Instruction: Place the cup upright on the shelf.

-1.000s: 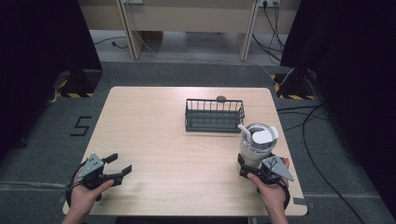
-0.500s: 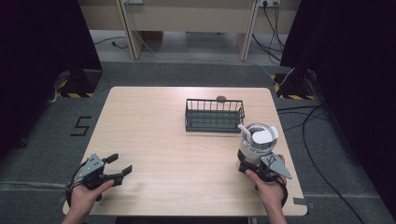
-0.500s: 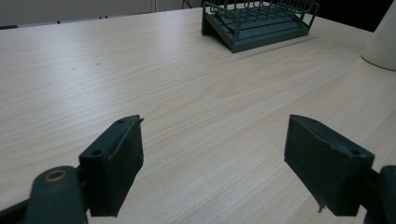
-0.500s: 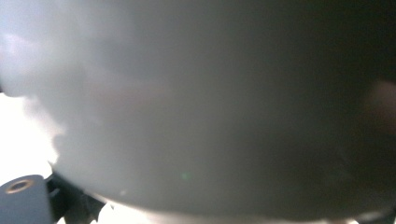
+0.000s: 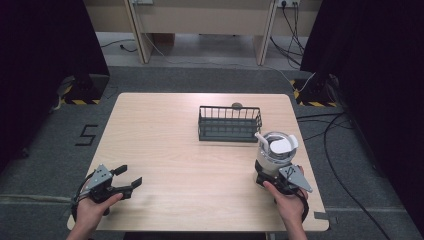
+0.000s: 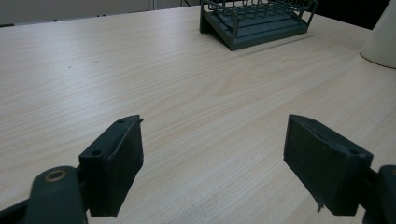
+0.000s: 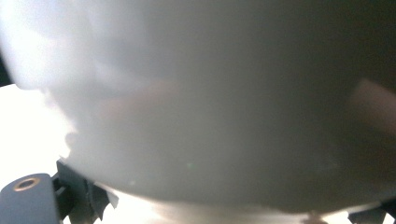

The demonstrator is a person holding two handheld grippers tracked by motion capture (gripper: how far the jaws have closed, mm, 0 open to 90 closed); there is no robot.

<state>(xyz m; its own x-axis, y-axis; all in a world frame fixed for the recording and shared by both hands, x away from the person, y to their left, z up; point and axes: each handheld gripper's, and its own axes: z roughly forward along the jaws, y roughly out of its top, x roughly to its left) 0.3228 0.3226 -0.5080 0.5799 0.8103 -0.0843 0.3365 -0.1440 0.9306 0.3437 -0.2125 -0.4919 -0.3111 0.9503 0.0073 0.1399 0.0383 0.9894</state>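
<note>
- High view: the right gripper (image 5: 274, 176) sits at the base of the white tumbler (image 5: 274, 152), which stands upright near the table's (image 5: 165, 145) right edge, just in front of the wire rack (image 5: 229, 123). Its jaws have just been closing around the tumbler.
- High view: the left gripper (image 5: 127, 179) rests wide and empty, well apart.
- Left gripper view: only bare table lies between the spread jaws, with the tumbler (image 6: 380, 37) far right.
- Right gripper view: the tumbler (image 7: 210, 107) looms between the jaws; I cannot tell whether the pads touch it.
</note>
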